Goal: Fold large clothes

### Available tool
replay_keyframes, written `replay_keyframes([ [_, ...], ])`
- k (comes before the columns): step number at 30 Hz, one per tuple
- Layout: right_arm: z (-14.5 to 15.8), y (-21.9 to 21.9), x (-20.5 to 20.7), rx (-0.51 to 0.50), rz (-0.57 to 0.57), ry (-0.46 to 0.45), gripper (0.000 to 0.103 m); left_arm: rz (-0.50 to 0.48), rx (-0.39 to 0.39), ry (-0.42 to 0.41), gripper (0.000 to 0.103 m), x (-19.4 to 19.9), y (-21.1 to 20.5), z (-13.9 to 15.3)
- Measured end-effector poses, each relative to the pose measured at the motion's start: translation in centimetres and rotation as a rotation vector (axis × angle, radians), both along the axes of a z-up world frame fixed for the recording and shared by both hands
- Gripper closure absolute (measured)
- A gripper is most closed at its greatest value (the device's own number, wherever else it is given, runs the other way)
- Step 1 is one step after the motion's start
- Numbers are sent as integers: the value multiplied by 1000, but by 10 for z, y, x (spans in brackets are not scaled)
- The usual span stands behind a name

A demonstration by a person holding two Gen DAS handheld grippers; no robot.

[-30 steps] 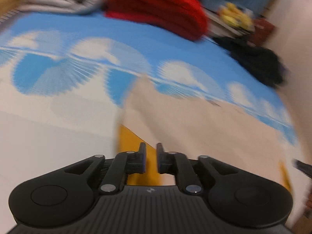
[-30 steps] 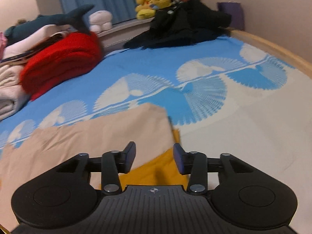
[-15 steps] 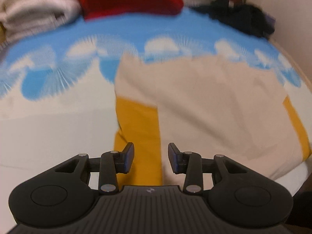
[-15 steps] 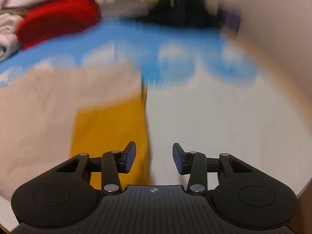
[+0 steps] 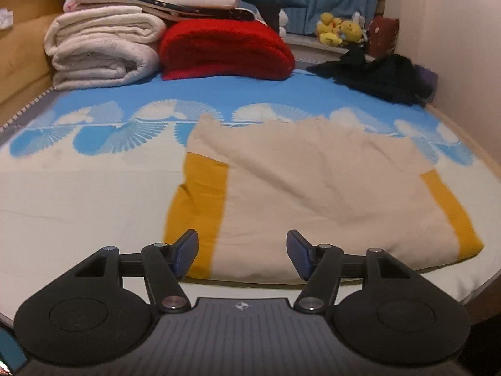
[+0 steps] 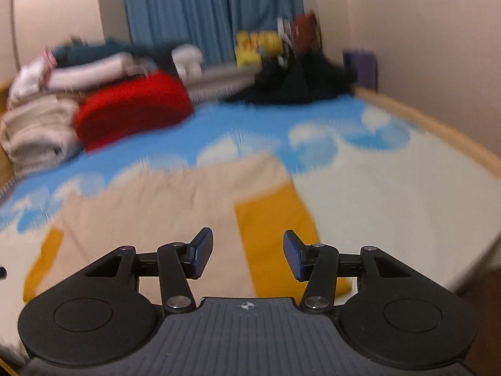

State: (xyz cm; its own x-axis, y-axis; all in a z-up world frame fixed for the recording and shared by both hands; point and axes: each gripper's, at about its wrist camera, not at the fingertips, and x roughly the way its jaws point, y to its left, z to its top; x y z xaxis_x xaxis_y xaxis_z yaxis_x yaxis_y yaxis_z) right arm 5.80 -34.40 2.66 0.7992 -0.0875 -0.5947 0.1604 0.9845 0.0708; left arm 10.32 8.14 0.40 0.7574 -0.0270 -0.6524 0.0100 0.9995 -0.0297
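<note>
We see both tongs, left (image 5: 242,255) and right (image 6: 248,255), spread wide and empty above the folded beige-and-yellow cloth's (image 5: 313,188) near edge; bare bedsheet (image 5: 78,194) lies at nine o'clock.

1. One beige-and-yellow cloth (image 5: 313,188) at the bed's (image 5: 78,194) near edge.
2. One red blanket (image 5: 225,50) at the far edge.
3. One white blanket stack (image 5: 100,53) in the far left corner.
4. One black pile (image 5: 375,78) in the far right corner.

A beige cloth (image 5: 316,185) with a mustard-yellow band down each side lies folded flat and slightly wrinkled on the bed (image 5: 78,194), its near edge close to the bed's front edge, nothing holding it.
</note>
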Motion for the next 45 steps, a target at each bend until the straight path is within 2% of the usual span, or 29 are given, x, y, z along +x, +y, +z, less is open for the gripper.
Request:
replay_keyframes([
  [2,-1,16,-6,-9,4,-1,51,-21,27,1,37,3,-6,-2],
  [4,-6,23,-4,-36,36,25,51,-18,28,13,46,6,-7,-5],
  [6,-11,27,0,-62,48,55,51,-11,-6,33,63,8,-3,-8],
  [9,-15,33,4,-50,42,80,51,-7,-35,51,77,13,6,-13],
  [14,-17,34,6,-44,42,92,51,-17,-38,66,77,17,10,-22],
  [22,-18,32,13,-35,57,91,51,21,-74,102,77,25,21,-34],
  [28,-26,29,15,-25,48,119,51,55,-143,152,76,32,21,-45],
  [31,-26,28,17,-16,46,115,51,94,-240,203,66,39,29,-57],
  [33,-26,28,18,-7,49,117,51,151,-319,240,49,44,39,-68],
  [35,-26,28,18,-4,55,117,51,234,-392,278,40,49,52,-80],
  [39,-28,29,20,0,66,122,51,346,-507,323,39,56,73,-99],
  [45,-32,29,23,4,74,136,51,429,-609,320,36,64,87,-115],
])
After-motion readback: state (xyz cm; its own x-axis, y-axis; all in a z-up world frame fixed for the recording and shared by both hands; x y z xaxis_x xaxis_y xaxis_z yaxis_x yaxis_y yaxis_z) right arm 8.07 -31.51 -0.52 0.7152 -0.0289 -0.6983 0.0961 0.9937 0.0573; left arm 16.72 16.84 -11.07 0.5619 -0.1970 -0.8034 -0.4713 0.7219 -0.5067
